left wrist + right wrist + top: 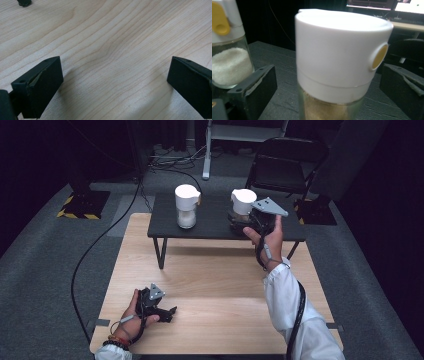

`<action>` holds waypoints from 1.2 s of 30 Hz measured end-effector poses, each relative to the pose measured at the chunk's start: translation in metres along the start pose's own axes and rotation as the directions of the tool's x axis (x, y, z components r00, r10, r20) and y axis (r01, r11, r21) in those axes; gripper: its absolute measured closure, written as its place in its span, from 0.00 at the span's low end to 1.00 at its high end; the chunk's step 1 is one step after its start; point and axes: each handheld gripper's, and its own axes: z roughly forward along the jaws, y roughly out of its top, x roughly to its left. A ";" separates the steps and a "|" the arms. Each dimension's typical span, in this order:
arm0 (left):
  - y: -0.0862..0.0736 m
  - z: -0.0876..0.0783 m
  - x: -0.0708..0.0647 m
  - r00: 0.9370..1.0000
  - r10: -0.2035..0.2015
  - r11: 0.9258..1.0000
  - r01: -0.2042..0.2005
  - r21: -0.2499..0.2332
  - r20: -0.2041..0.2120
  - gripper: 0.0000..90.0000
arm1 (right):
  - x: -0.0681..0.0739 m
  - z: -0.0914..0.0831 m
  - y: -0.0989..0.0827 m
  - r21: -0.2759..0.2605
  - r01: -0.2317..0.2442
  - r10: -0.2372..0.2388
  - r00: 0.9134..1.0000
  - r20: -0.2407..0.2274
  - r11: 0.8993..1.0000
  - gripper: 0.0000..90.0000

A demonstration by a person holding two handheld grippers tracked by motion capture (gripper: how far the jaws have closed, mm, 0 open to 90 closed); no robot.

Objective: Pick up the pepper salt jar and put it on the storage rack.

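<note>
A glass jar of brown powder (pixel 342 50) with a white lid and a yellow button stands on the small black table (pixel 215 222). My right gripper (pixel 327 68) is open around it, with a gap between each jaw and the glass. From above, that jar (pixel 243 200) sits at the right of the black table, and the right gripper (pixel 241 221) reaches it from the near side. A second white-lidded jar, filled with white grains (pixel 186 206), stands apart to the left (pixel 227 65). My left gripper (pixel 171 312) rests on the wooden table (pixel 215 275), open and holding nothing (pixel 115 62).
The black table stands on thin legs (pixel 161 252) at the back of the wooden table. A folding chair (pixel 285 165) and a white frame (pixel 207 155) stand behind it. A black cable (pixel 90 250) runs over the grey floor at the left.
</note>
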 end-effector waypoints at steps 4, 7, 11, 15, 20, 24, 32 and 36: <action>0.000 0.000 0.000 1.000 0.000 1.000 0.000 0.000 0.000 0.00 | 0.005 -0.008 -0.003 -0.013 0.014 -0.014 1.000 0.004 1.000 0.01; 0.000 0.000 0.000 1.000 0.000 1.000 0.000 0.000 0.000 0.00 | 0.006 -0.013 -0.006 -0.016 0.027 -0.027 1.000 -0.009 1.000 0.01; 0.000 0.000 0.000 1.000 0.000 1.000 0.000 0.000 0.000 0.00 | 0.008 -0.022 -0.011 -0.029 0.042 -0.042 0.999 -0.016 0.999 0.01; 0.000 0.000 0.000 1.000 0.000 1.000 0.000 0.000 0.000 0.00 | 0.007 -0.031 -0.016 -0.041 0.050 -0.051 0.998 -0.042 0.998 0.01; 0.000 0.000 0.000 1.000 0.000 1.000 0.000 0.000 0.000 0.00 | 0.012 -0.046 -0.022 -0.064 0.080 -0.083 0.995 -0.055 0.995 0.02; 0.000 0.000 0.000 1.000 0.000 1.000 0.000 0.000 0.000 0.00 | 0.012 -0.057 -0.027 -0.064 0.099 -0.104 0.991 -0.087 0.993 0.02; 0.000 0.000 0.000 1.000 0.000 1.000 0.000 0.000 0.000 0.00 | 0.017 -0.076 -0.044 -0.070 0.117 -0.126 0.982 -0.139 0.991 0.02; 0.000 0.000 0.000 1.000 0.000 1.000 0.000 0.000 0.000 0.00 | 0.018 -0.083 -0.055 -0.065 0.124 -0.133 0.979 -0.157 0.990 0.02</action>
